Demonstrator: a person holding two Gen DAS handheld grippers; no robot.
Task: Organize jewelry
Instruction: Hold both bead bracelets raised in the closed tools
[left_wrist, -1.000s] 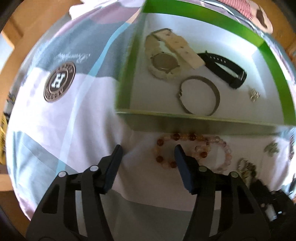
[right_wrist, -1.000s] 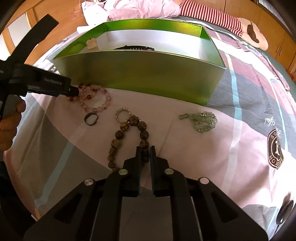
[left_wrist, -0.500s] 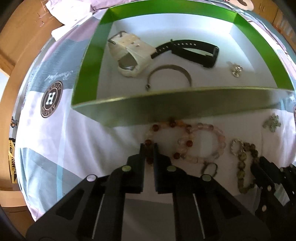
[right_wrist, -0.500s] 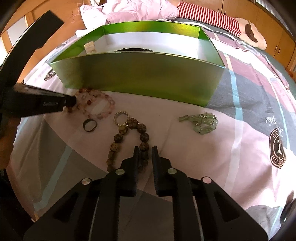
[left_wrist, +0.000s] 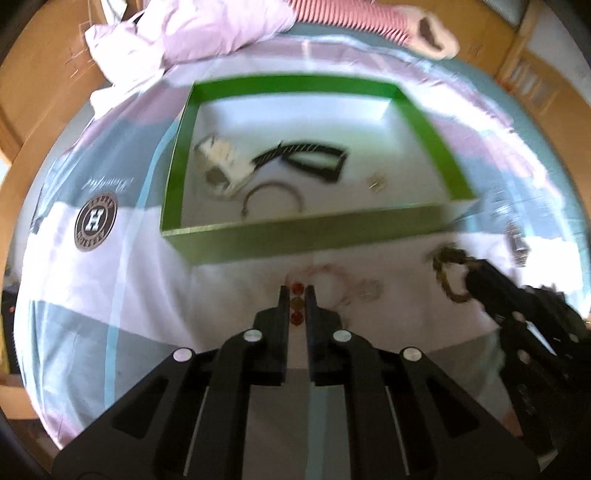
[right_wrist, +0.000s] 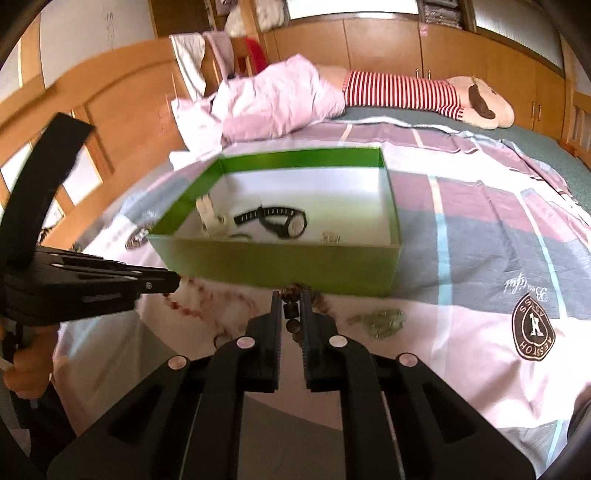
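A: Jewelry first. Where was it in the left wrist view?

B: A pink and red glass bead bracelet (left_wrist: 325, 284) was pinched in the left claw (left_wrist: 296, 291), whose jaws stood narrow, clamped on three red and amber beads; the rest of the strand trailed blurred over the patchwork bedsheet (left_wrist: 110, 295). Beyond it stood the open green cardboard box (left_wrist: 295, 236), white inside, holding a cream strapped wristwatch (left_wrist: 221, 166), a black strapped watch (left_wrist: 314, 158), a thin metal bangle (left_wrist: 273, 194) and a small pale trinket (left_wrist: 376, 181). At the right, the right claw (left_wrist: 469, 280) gripped a brown wooden bead bracelet (left_wrist: 448, 273).

A: And the right wrist view?

B: The right claw (right_wrist: 291, 306) stood narrow too, closed on dark brown beads of the wooden bracelet (right_wrist: 291, 314), just in front of the box's near wall (right_wrist: 280, 269). The left claw (right_wrist: 173, 282) came in from the left, a hand (right_wrist: 29, 369) on its handle, with the pink bracelet (right_wrist: 207, 302) hanging from its tip toward the sheet. A pale green stone bracelet (right_wrist: 380, 319) lay on the bed to the right of the claw, and a small dark ring (right_wrist: 219, 338) lay to its left. Inside the box the cream watch (right_wrist: 208, 218) sat at the left, the black one (right_wrist: 280, 221) mid-floor, the trinket (right_wrist: 330, 238) near the front wall. A pink quilt (right_wrist: 273, 99) and a striped plush toy (right_wrist: 424, 94) lay at the far end.
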